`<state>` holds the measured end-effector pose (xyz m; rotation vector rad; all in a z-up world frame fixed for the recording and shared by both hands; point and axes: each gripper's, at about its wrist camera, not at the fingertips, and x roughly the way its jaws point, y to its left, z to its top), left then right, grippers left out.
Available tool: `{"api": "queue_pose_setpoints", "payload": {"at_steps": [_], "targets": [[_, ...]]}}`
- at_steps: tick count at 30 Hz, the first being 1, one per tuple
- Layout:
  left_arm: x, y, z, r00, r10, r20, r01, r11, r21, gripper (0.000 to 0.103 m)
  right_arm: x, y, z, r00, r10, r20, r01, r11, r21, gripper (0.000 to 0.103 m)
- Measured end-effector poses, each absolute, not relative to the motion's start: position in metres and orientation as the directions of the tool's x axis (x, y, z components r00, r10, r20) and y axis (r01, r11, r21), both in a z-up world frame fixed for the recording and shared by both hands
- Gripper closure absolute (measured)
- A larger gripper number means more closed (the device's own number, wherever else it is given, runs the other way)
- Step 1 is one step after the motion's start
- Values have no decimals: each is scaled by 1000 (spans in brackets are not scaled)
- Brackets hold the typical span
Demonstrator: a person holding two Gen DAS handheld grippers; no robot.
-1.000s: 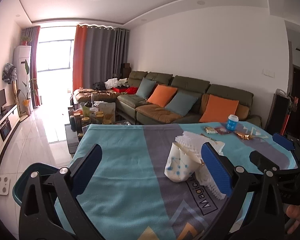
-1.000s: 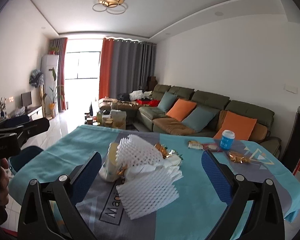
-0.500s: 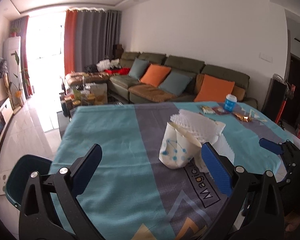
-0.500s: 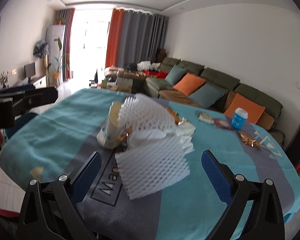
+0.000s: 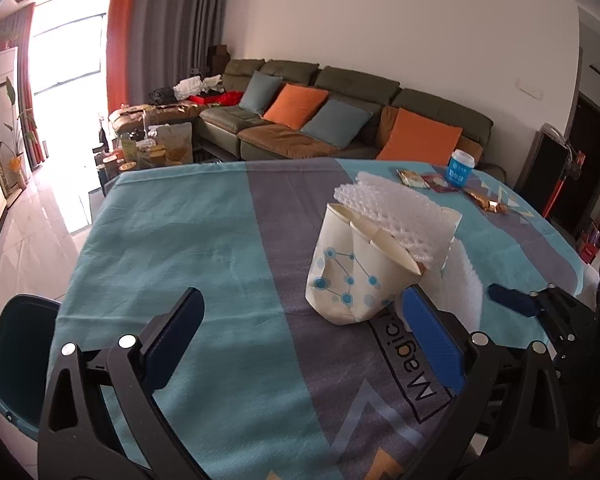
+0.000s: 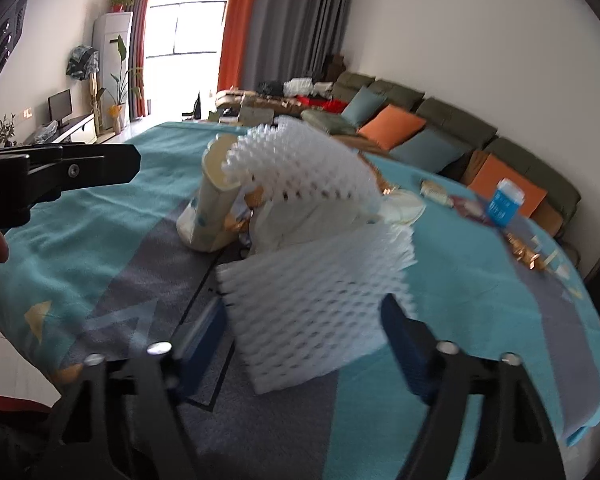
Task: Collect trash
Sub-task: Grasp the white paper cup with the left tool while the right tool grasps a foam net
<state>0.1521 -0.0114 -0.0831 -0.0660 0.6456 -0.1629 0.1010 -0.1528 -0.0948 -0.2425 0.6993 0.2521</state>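
Both grippers have come in closer to the trash pile than a second ago, and the right gripper has narrowed its jaws; its view is smeared with motion. Right gripper: fingers partly closed, flanking the lower foam net sheet on either side, contact not clear through the blur, so grip unconfirmed. Left gripper: jaws spread wide, nothing held; crumpled paper cup sits just ahead of it, near its right finger, apparently apart. Upper foam net arches over the cup and crumpled wrappers beyond the right gripper's fingertips. Further ahead and to the right of both grippers, well apart: blue tub, snack wrappers, gold wrapper, all on the teal-and-grey tablecloth. Dark teal bin sits low to the left of the left gripper, beside the table edge. Sofa with orange and teal cushions in the background.
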Motion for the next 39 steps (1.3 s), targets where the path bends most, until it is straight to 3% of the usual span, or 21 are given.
{"api": "queue_pose_setpoints", "payload": {"at_steps": [5,9,10,11,18,23,27,36,39], "targets": [[165,-19,-92,766,-187,-614,153,982,-109,5,109,-154,-103,693,179,-698,-334,938,-91,67],[173,-24,-95,755,-202,-624,170,979,-111,5,112,-160,-106,668,210,-714,-339,940,-41,77],[174,-25,-95,752,-204,-626,174,979,-109,5,113,-161,-106,665,219,-714,-340,940,-28,83],[174,-26,-95,750,-209,-628,180,978,-109,5,112,-163,-105,667,225,-710,-337,941,-19,98],[178,-48,-97,735,-226,-640,247,967,-58,5,112,-183,-93,690,255,-678,-302,952,50,99],[179,-68,-103,739,-169,-652,270,961,57,5,109,-201,-76,747,239,-621,-249,966,71,99],[188,-76,-108,735,-148,-662,264,961,78,5,108,-209,-65,777,229,-587,-227,971,79,99],[199,-82,-120,725,-112,-680,242,965,98,49,106,-214,-58,795,214,-568,-214,975,67,99],[196,-81,-122,723,-122,-680,248,965,89,69,104,-214,-55,803,211,-557,-213,975,62,99]]}}
